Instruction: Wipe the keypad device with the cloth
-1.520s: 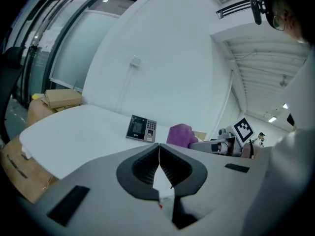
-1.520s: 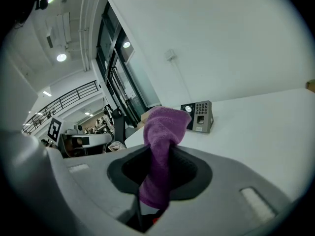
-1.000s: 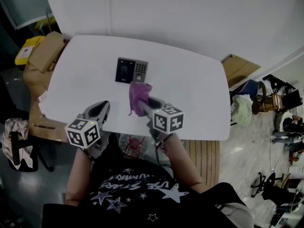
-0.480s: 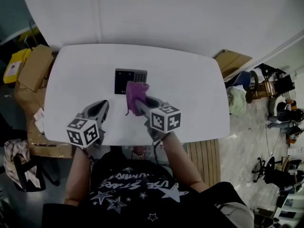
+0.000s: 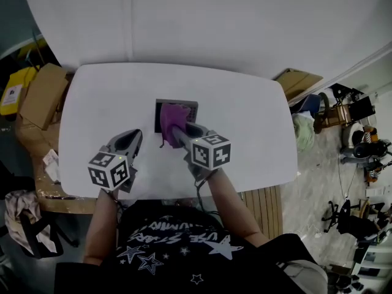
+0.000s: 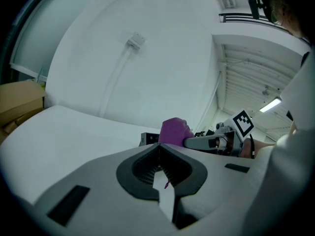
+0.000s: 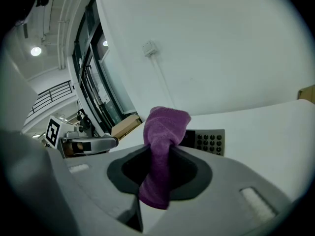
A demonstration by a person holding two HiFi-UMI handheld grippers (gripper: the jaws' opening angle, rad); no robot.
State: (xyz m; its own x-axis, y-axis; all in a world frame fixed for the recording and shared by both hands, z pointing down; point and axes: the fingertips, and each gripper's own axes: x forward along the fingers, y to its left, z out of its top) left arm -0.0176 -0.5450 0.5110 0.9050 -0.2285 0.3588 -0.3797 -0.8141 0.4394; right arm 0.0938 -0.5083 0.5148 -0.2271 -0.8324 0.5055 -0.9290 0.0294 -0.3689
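The dark keypad device (image 5: 184, 106) lies flat on the white table (image 5: 245, 133), partly covered by the purple cloth (image 5: 171, 119). My right gripper (image 5: 173, 129) is shut on that cloth, and the bunched end rests over the device's left half. In the right gripper view the cloth (image 7: 162, 146) hangs through the jaws and the device's keypad (image 7: 209, 141) shows just beyond it. My left gripper (image 5: 130, 141) sits to the left of the device, shut and empty. In the left gripper view the cloth (image 6: 174, 132) and the device (image 6: 147, 139) lie ahead to the right.
Cardboard boxes (image 5: 40, 97) and a yellow object (image 5: 12, 90) stand off the table's left edge. Another box (image 5: 297, 81) and office clutter lie on the floor to the right. A white wall (image 5: 214, 23) rises behind the table.
My right gripper has pushed the cloth forward onto the device, which it now covers more of. The left gripper has hardly moved.
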